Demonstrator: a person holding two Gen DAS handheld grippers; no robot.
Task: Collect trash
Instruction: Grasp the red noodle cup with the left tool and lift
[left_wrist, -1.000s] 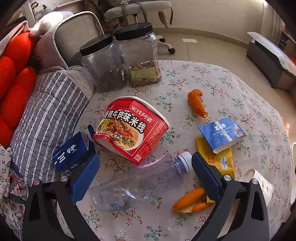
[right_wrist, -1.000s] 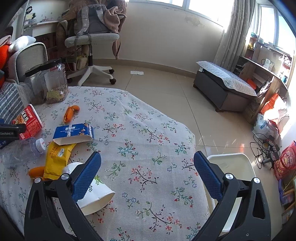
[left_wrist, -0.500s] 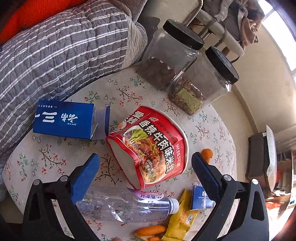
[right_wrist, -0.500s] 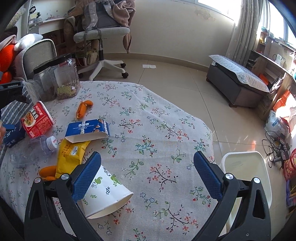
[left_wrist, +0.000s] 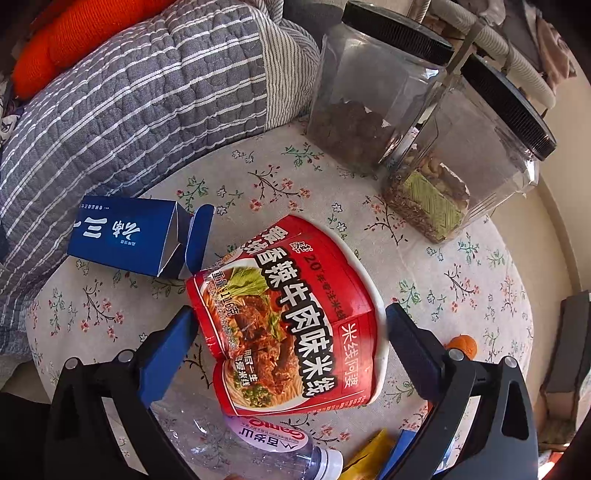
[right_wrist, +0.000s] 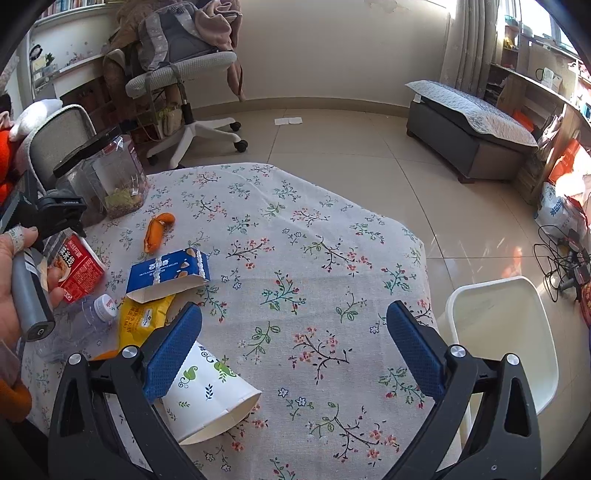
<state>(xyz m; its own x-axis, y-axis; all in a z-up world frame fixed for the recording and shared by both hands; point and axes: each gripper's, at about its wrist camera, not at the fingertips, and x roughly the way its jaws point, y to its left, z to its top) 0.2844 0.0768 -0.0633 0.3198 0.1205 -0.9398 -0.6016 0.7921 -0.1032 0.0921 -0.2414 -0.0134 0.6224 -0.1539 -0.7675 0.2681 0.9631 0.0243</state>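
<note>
My left gripper (left_wrist: 288, 343) is open, its jaws on either side of a red instant-noodle bowl (left_wrist: 295, 325) lying on its side on the floral tablecloth. A clear plastic bottle (left_wrist: 258, 450) lies just below it and a blue carton (left_wrist: 129, 232) to its left. My right gripper (right_wrist: 291, 350) is open above the tablecloth, its left finger over a white paper cup (right_wrist: 210, 402) on its side. In the right wrist view I also see the noodle bowl (right_wrist: 79, 267), a blue snack box (right_wrist: 168, 273), a yellow wrapper (right_wrist: 142, 317) and orange peel (right_wrist: 157, 230).
Two clear jars with black lids (left_wrist: 376, 96) (left_wrist: 476, 155) stand at the back of the table. A grey striped quilt (left_wrist: 129, 103) borders the table's left. A white bin (right_wrist: 506, 339) stands on the floor right of the table (right_wrist: 332, 258). An office chair (right_wrist: 184, 74) is behind.
My left gripper has moved down and closer to the noodle bowl, which now sits between its jaws. My right gripper has moved slightly forward over the paper cup.
</note>
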